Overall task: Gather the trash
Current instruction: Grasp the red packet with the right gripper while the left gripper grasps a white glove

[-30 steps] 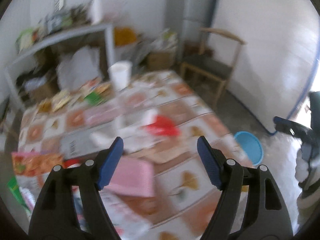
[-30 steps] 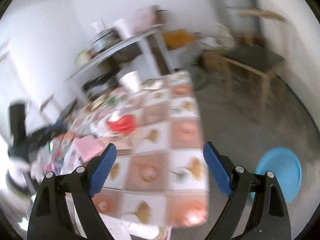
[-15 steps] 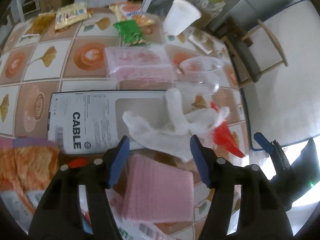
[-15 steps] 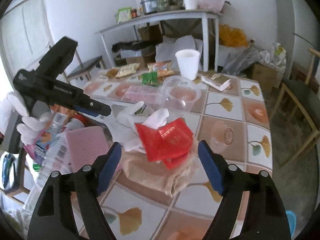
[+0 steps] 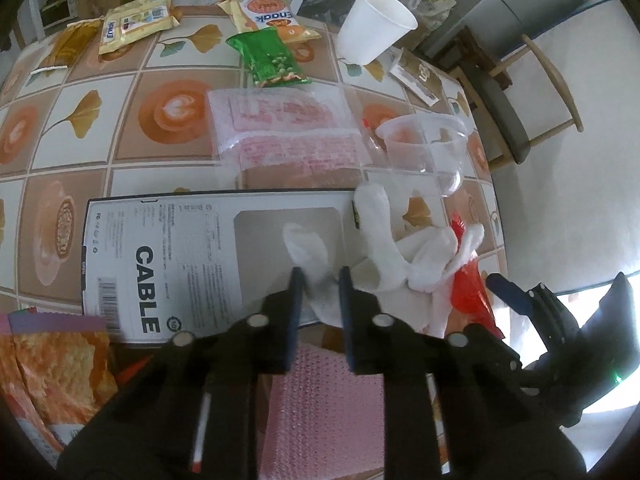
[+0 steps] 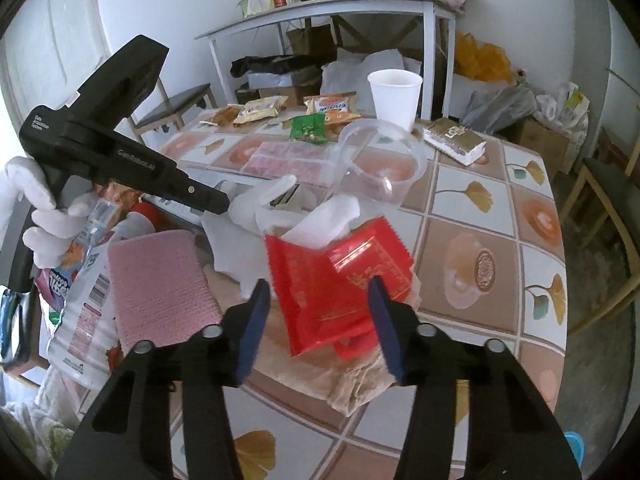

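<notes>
Currently: L gripper (image 5: 319,276) has just been closing, pinching white glove (image 5: 384,248) atop CABLE box (image 5: 168,256) for lifting off as trash. R gripper (image 6: 318,296) also closing, straddles red wrapper (image 6: 340,276) on tiled table (image 6: 496,216); not yet gripped.

Glove (image 5: 384,248) on cable box (image 5: 200,256), wrapper (image 5: 466,284) right.

tiled table (image 6: 476,196) under snack wrappers (image 5: 268,56)
</notes>
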`<state>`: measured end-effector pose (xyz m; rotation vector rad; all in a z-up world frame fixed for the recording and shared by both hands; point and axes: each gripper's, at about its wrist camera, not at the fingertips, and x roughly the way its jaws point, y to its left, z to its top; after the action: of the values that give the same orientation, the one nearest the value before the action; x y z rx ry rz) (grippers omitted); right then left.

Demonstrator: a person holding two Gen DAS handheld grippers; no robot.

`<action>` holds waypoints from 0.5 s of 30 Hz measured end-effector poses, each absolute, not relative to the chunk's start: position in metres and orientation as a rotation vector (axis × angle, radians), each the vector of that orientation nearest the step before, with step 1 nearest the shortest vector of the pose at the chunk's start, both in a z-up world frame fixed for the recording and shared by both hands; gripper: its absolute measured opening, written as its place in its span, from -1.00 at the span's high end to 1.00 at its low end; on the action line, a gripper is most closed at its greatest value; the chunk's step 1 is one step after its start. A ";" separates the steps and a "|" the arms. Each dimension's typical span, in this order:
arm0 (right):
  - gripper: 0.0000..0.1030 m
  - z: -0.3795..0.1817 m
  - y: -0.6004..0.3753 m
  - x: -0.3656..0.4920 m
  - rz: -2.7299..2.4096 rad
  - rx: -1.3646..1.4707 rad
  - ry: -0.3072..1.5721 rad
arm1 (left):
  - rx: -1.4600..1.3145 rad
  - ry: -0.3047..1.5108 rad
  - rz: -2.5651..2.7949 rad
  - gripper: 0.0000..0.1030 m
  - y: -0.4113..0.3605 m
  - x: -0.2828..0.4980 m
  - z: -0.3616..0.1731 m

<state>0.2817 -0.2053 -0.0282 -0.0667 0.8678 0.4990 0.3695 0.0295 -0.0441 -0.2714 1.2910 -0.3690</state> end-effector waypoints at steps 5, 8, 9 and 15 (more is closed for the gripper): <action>0.50 -0.026 -0.203 0.278 0.489 -0.068 0.872 | -0.253 1.239 -0.391 0.91 0.028 0.360 -0.036; 0.64 -0.021 -0.206 0.276 0.488 -0.049 0.865 | -0.267 1.199 -0.414 0.93 0.029 0.351 -0.026; 0.66 -0.018 -0.207 0.274 0.486 -0.047 0.859 | -0.270 1.187 -0.419 0.94 0.029 0.350 -0.024; 0.72 -0.001 -0.217 0.268 0.463 -0.016 0.818 | -0.283 1.066 -0.446 0.95 0.029 0.334 0.005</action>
<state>0.2678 -0.2168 -0.0009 -0.0158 0.8178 0.4633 0.3340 0.0287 0.0046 -0.2829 1.0656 -0.4463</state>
